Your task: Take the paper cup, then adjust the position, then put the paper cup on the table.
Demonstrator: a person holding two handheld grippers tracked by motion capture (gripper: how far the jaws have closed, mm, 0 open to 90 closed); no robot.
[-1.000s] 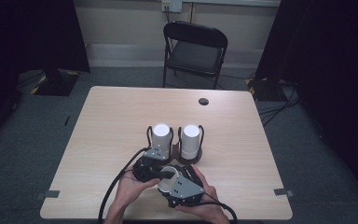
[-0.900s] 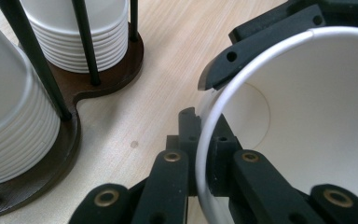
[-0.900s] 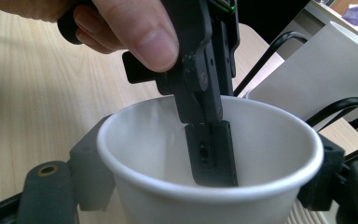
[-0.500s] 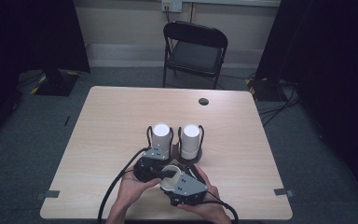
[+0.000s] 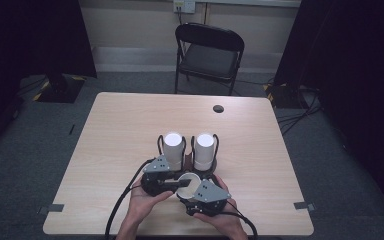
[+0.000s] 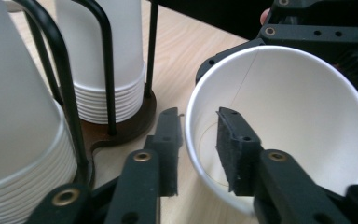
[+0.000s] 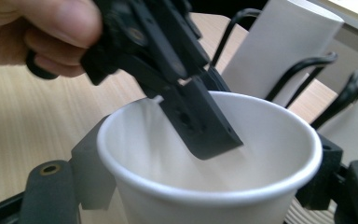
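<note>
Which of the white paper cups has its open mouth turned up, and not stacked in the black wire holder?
The single paper cup between the two hand-held grippers, nearest the person. Both stacks in the wire holder stand upside down, bottoms up.

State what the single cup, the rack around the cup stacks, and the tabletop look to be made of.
Single cup: apparently paper, matte white, with a rolled rim and a side seam. Rack: seemingly bent metal rod, glossy black, on a dark round base of unclear material. Tabletop: pale wood grain, smooth, possibly laminate.

White paper cup (image 6: 303, 116), white cup stacks (image 5: 173, 145) — black wire holder (image 6: 70, 88), pale wood-grain table (image 5: 120, 130).
</note>
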